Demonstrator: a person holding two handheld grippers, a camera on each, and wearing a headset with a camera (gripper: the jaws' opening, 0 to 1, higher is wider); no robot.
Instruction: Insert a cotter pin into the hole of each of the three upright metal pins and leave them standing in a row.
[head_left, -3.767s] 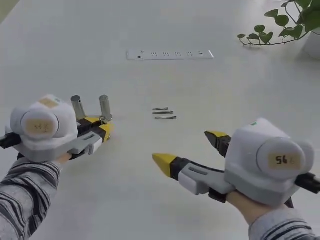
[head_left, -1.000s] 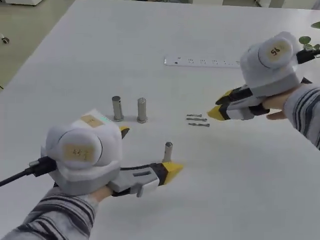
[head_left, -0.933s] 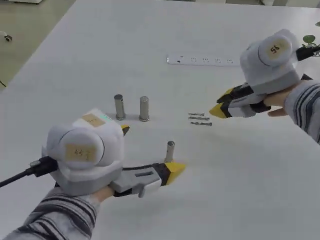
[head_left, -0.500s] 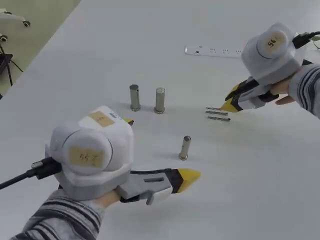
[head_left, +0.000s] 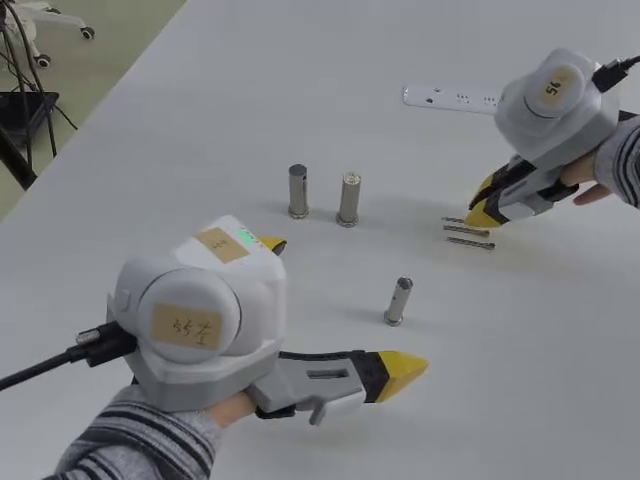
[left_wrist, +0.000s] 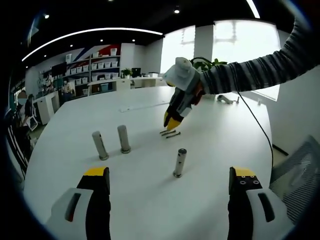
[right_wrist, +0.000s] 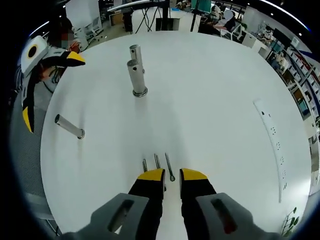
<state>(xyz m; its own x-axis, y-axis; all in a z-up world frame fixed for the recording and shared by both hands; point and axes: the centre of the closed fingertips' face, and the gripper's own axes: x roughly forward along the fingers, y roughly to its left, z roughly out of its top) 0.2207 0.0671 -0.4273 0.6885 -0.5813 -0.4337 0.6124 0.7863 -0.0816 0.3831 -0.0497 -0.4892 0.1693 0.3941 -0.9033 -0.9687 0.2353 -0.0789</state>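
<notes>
Cotter pins (right_wrist: 156, 161) before right hand-held gripper (right_wrist: 172, 175)

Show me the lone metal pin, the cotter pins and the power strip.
lone metal pin (head_left: 398, 300): head view, mid shaft.
cotter pins (head_left: 466, 231): head view, middle one.
power strip (head_left: 445, 97): head view, top face.

Two metal pins (head_left: 298, 190) upright side by side, third pin (head_left: 398, 300) apart; cotter pins (head_left: 467, 231) flat
</notes>
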